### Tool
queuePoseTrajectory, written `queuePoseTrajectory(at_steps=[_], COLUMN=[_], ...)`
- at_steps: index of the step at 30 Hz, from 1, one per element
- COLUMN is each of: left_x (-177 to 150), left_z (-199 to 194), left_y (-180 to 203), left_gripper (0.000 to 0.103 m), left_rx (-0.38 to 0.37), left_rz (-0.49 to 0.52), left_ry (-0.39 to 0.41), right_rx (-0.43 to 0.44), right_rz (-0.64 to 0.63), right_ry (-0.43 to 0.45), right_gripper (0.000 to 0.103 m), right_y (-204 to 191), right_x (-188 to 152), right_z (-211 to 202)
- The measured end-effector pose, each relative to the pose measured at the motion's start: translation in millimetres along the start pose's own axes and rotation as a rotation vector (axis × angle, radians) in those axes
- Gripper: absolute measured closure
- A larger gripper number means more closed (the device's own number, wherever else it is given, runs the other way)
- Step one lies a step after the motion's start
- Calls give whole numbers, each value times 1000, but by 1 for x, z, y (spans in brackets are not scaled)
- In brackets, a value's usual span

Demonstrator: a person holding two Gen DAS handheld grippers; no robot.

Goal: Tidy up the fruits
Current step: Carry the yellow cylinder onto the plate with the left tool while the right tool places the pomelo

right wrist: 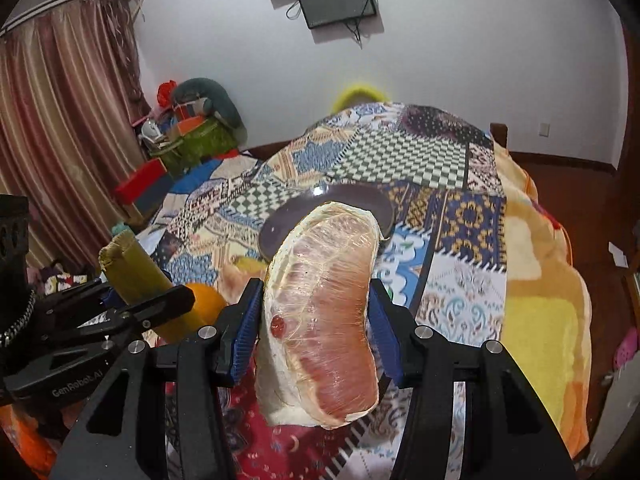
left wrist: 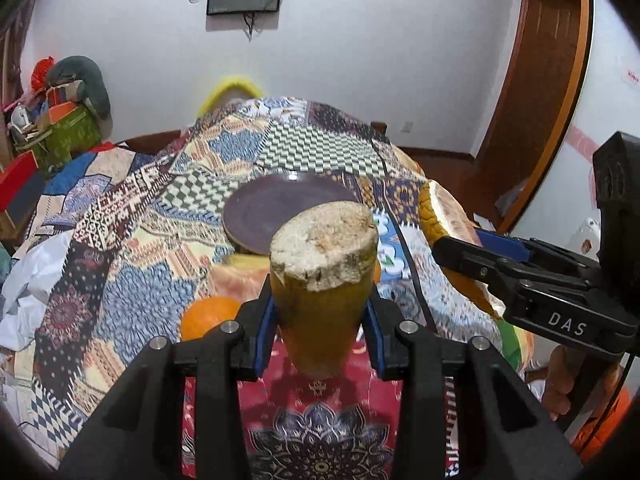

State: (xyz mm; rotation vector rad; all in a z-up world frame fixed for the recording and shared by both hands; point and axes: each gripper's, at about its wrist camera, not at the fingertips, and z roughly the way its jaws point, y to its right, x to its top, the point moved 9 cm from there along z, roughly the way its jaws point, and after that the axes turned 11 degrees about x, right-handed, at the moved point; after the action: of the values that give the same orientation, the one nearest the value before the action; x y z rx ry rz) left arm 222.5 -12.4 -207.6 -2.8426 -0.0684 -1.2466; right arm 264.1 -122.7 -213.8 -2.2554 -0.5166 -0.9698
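With the left gripper [left wrist: 320, 316] clamping the banana [left wrist: 322, 276] and the right gripper [right wrist: 316, 328] clamping the wrapped pomelo wedge [right wrist: 324, 312], lower both gently onto the plate [left wrist: 256, 212] at frame centre.

Both tools [left wrist: 322, 316] [right wrist: 316, 332] clamped (side by side)

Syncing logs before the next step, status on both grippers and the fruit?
Left gripper shut on yellow-green fruit piece. Right gripper shut on wrapped pomelo wedge. Both held above quilt; purple plate ahead, empty. Orange lying below, not blocking.
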Motion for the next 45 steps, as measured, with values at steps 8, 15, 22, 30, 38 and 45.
queuePoseTrajectory(at_steps=[8,15,22,30,38,45], left_x=[21,34,45,54,62,62], left_z=[9,23,46,79,107,137], left_y=[-12,-24,-32,-37,-42,-46], left_gripper=[65,65,65,65,65,65], left_rx=[10,19,25,24,30,21], left_rz=[-25,-45,-61,-76,-77,-81], left_ry=[25,33,26,-3,-26,-85], right_rx=[-4,-6,-3,-5,-10,-18], right_rz=[-25,-46,-58,-67,-77,-93], right_ry=[38,49,44,26,-4,-51], right_gripper=[55,55,55,55,55,55], right_y=[2,3,8,19,31,44], right_x=[24,40,50,60,62,62], right_z=[4,17,38,65,90,113])
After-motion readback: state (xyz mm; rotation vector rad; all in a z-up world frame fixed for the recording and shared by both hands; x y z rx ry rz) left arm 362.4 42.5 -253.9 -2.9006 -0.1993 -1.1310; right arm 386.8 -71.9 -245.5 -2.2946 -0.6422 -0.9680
